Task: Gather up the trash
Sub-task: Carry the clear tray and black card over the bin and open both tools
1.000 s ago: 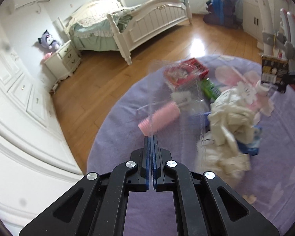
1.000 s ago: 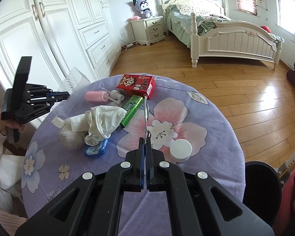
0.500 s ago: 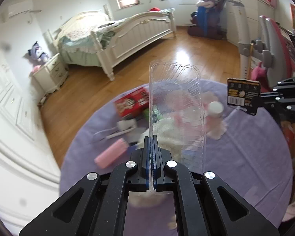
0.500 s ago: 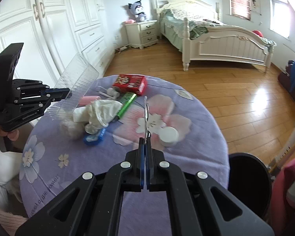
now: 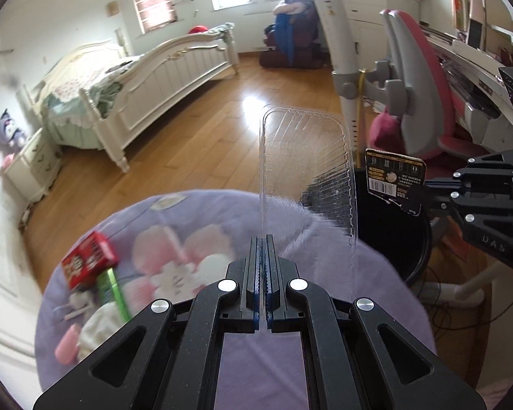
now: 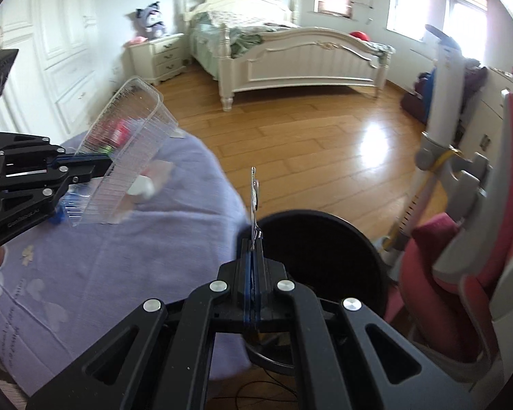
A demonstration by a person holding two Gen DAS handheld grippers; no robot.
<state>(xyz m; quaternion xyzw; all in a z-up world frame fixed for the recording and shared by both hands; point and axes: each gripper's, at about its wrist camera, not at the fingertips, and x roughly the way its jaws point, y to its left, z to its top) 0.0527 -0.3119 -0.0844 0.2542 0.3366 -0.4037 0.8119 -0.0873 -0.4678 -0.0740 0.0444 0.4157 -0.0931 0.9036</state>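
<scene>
Your left tongs (image 5: 264, 239) were clamped on one edge of a clear plastic tray (image 5: 307, 171), which stood up ahead of their tips, above the rim of the purple-clothed table (image 5: 325, 358). Behind and to their left, a red box (image 5: 87, 266) and green wrapper (image 5: 114, 294) lay on the cloth. Your right tongs (image 6: 254, 239) were clamped on a flat printed wrapper (image 5: 395, 179), seen edge-on, just above the black bin (image 6: 325, 249).
</scene>
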